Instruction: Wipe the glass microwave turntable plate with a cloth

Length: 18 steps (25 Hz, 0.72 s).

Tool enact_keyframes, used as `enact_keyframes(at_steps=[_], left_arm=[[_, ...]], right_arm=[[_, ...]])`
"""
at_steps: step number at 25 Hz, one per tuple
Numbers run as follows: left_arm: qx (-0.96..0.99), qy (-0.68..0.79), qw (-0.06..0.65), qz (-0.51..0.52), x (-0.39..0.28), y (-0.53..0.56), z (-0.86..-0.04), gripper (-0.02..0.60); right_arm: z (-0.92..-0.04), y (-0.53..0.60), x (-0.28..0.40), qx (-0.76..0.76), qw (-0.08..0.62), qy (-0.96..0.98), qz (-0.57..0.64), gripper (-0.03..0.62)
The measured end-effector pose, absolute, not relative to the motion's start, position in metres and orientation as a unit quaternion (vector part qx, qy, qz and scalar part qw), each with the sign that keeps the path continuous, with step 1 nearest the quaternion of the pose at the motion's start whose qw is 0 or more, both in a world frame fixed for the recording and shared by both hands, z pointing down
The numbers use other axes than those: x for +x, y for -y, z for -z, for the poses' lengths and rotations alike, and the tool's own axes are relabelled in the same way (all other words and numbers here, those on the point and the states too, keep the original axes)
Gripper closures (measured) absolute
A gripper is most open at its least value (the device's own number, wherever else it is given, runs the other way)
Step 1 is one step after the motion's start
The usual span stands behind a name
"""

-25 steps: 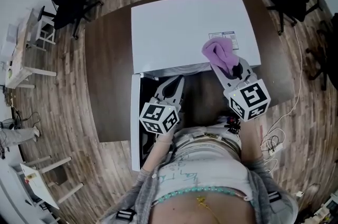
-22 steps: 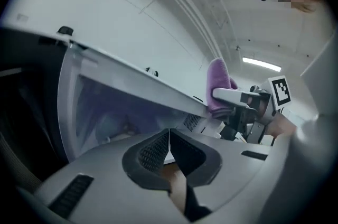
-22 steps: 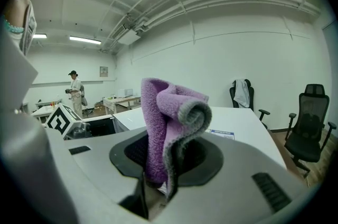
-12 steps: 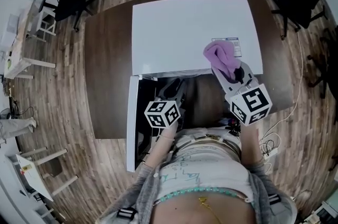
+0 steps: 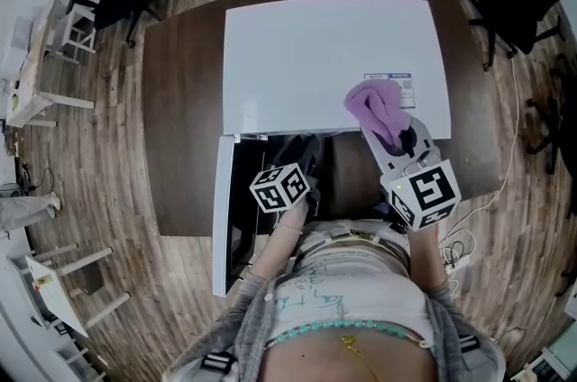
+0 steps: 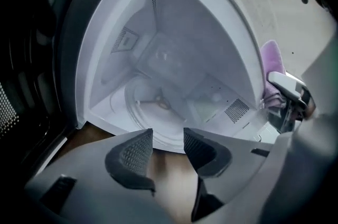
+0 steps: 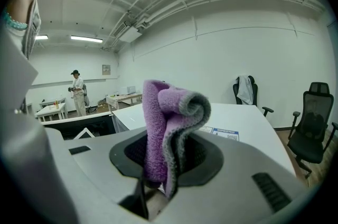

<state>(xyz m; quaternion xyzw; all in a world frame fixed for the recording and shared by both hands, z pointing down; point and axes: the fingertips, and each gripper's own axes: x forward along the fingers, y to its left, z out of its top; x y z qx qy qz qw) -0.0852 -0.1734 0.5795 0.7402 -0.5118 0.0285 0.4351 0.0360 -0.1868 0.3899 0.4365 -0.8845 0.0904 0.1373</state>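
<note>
Step in hand: reaching for the plate. The left gripper (image 6: 168, 139), fingers opening and empty, faces the plate (image 6: 158, 112) inside the open microwave (image 5: 334, 56) at the worktop's (image 5: 180, 101) near edge. The right gripper (image 7: 174, 157) clamps the cloth (image 7: 166, 117). Next move, as judged: grip the plate's rim squarely.

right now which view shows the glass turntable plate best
The left gripper view: the glass turntable plate lies inside the open microwave. In the head view the microwave's top hides it; the right gripper view shows the cloth, not the plate.
</note>
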Motion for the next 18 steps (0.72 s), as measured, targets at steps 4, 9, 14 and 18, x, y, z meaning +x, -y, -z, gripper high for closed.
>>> enact_keyframes(at_steps=[4,9,14,18], left_arm=[[0.69,0.518,0.505,0.007,-0.086,0.175,-0.598,0.385],[0.619,0.512,0.591,0.065,-0.081,0.178,-0.621,0.37],[0.605,0.518,0.6,0.079,-0.082,0.187,-0.624,0.364],[0.585,0.528,0.61,0.09,-0.084,0.192,-0.629,0.364]], right_arm=[[-0.389,0.188,0.035,0.435,0.139,0.885,-0.093,0.477],[-0.39,0.188,0.034,0.435,0.139,0.885,-0.09,0.477],[-0.389,0.187,0.033,0.435,0.139,0.885,-0.086,0.477],[-0.389,0.187,0.033,0.437,0.138,0.885,-0.088,0.477]])
